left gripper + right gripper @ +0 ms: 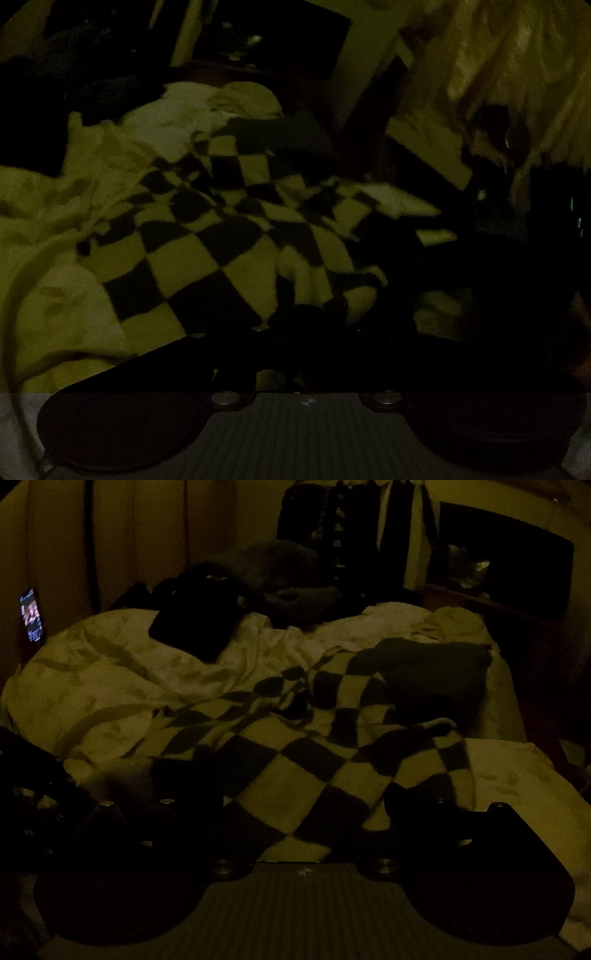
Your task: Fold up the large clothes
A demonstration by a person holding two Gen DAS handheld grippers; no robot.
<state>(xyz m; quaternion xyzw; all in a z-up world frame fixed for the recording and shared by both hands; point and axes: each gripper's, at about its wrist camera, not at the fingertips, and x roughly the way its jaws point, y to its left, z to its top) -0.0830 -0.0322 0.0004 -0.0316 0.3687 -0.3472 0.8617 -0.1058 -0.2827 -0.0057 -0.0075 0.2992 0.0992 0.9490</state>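
Checkered garment crumpled on pale bedding, right tool wide.

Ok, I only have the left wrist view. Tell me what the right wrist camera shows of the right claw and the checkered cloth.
Observer: The right claw has its fingers wide apart, and the near edge of the checkered cloth lies between them.
Operator: Report what else lies on the bed near that cloth.
Observer: A dark folded item sits on the pale duvet, beyond the cloth's far left and apart from it.
Operator: Name anything off to the side of the bed.
Observer: A lit phone screen stands upright at the far left edge of the picture, beside the duvet.
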